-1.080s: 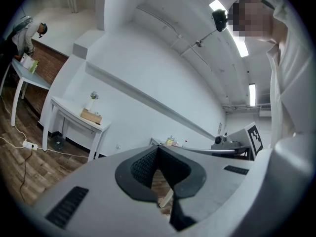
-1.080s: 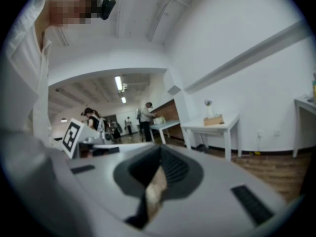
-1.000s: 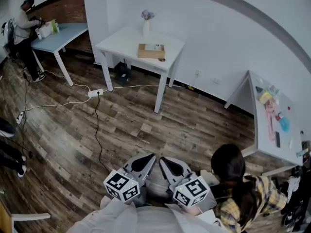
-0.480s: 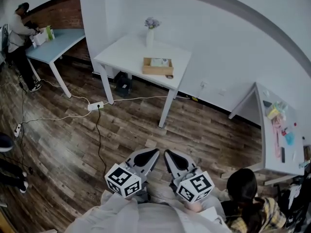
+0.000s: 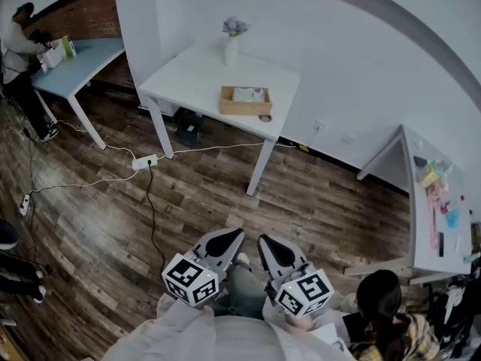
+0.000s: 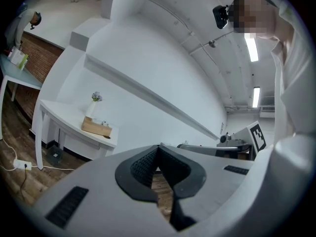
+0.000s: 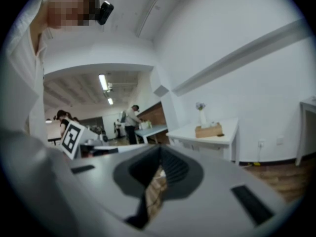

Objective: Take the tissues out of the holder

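Observation:
A wooden tissue holder [image 5: 246, 101] with pale tissues [image 5: 248, 93] in it sits on the white table [image 5: 194, 75], beside a vase of flowers [image 5: 231, 45]. Both grippers are low in the head view, far from the table and above the wooden floor. My left gripper [image 5: 238, 234] and my right gripper [image 5: 264, 240] point side by side toward the table, each shut with nothing held. In the left gripper view the holder [image 6: 97, 128] is small, left of the gripper [image 6: 158, 146]. From the right gripper [image 7: 160, 148], the holder [image 7: 209, 130] appears to the right.
A power strip [image 5: 143, 161] and cables lie on the floor before the table, and a black object [image 5: 189, 128] sits under it. A blue table [image 5: 79, 60] with a person [image 5: 19, 47] is far left. Another white table [image 5: 438, 216] stands right; a person [image 5: 387, 314] is at lower right.
The white table and holder have come closer and lower in the head view as I walk toward them. Both grippers stay shut and side by side. The person at lower right has slipped toward the corner.

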Demonstrator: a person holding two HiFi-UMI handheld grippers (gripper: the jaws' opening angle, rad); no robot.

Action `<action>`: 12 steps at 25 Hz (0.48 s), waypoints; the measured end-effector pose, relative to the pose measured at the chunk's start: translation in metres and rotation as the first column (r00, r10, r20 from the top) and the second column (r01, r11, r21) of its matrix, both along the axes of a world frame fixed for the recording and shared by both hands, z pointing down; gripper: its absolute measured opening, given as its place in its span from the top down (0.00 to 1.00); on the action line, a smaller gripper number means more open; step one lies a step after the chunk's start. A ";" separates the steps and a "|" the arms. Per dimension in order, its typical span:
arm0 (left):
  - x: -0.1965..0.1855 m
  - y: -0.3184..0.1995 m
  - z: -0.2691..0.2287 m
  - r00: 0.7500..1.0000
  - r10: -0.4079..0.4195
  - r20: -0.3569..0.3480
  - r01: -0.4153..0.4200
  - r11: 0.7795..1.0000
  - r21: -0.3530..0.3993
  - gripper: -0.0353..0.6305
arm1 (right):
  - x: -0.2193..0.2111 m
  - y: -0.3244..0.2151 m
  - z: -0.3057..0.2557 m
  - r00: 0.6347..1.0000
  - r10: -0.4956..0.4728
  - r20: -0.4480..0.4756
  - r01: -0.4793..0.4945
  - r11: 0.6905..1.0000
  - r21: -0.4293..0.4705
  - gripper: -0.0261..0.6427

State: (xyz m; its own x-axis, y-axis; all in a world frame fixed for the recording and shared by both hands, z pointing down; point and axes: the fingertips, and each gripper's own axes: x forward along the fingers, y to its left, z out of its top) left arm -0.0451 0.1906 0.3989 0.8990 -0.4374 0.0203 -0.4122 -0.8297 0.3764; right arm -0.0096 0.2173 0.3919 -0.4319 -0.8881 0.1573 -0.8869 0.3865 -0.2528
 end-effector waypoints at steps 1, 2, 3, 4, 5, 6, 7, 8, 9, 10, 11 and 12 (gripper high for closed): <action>0.001 -0.008 -0.001 1.000 -0.006 0.004 0.006 1.000 0.008 0.92 | 0.003 -0.009 0.000 1.000 -0.001 0.002 0.001 1.000 0.004 0.94; 0.002 -0.017 -0.002 1.000 -0.014 0.008 0.013 1.000 0.017 0.92 | 0.005 -0.019 0.000 1.000 -0.006 0.004 0.006 1.000 0.008 0.94; 0.004 -0.027 -0.001 1.000 -0.022 0.012 0.022 1.000 0.022 0.92 | 0.006 -0.030 0.001 1.000 -0.016 0.006 0.015 1.000 0.011 0.94; 0.006 -0.039 -0.001 0.999 -0.030 0.012 0.030 0.999 0.023 0.92 | 0.007 -0.042 0.002 1.000 -0.027 0.007 0.027 1.000 0.013 0.94; 0.009 -0.051 0.000 0.999 -0.038 0.011 0.038 0.999 0.021 0.92 | 0.009 -0.054 0.003 0.999 -0.038 0.009 0.038 0.999 0.016 0.94; 0.013 -0.064 0.000 0.999 -0.044 0.009 0.043 0.999 0.020 0.92 | 0.011 -0.066 0.002 0.999 -0.047 0.011 0.047 0.999 0.021 0.94; 0.017 -0.076 0.000 0.999 -0.047 0.010 0.047 0.999 0.021 0.92 | 0.015 -0.079 -0.001 0.998 -0.054 0.013 0.054 0.998 0.030 0.94; 0.023 -0.088 -0.002 0.999 -0.048 0.012 0.047 0.999 0.026 0.92 | 0.020 -0.091 -0.004 0.998 -0.058 0.014 0.057 0.998 0.041 0.94; 0.029 -0.101 -0.005 0.999 -0.046 0.016 0.046 0.998 0.034 0.92 | 0.026 -0.105 -0.009 0.998 -0.058 0.015 0.057 0.997 0.055 0.94; 0.034 -0.114 -0.008 0.999 -0.045 0.021 0.044 0.998 0.043 0.92 | 0.033 -0.120 -0.013 0.998 -0.056 0.018 0.054 0.996 0.070 0.94; 0.039 -0.128 -0.012 0.999 -0.045 0.025 0.044 0.998 0.052 0.92 | 0.040 -0.138 -0.017 0.998 -0.053 0.025 0.051 0.995 0.084 0.94; 0.044 -0.142 -0.015 0.998 -0.048 0.028 0.046 0.997 0.060 0.92 | 0.047 -0.156 -0.019 0.998 -0.052 0.034 0.049 0.995 0.092 0.94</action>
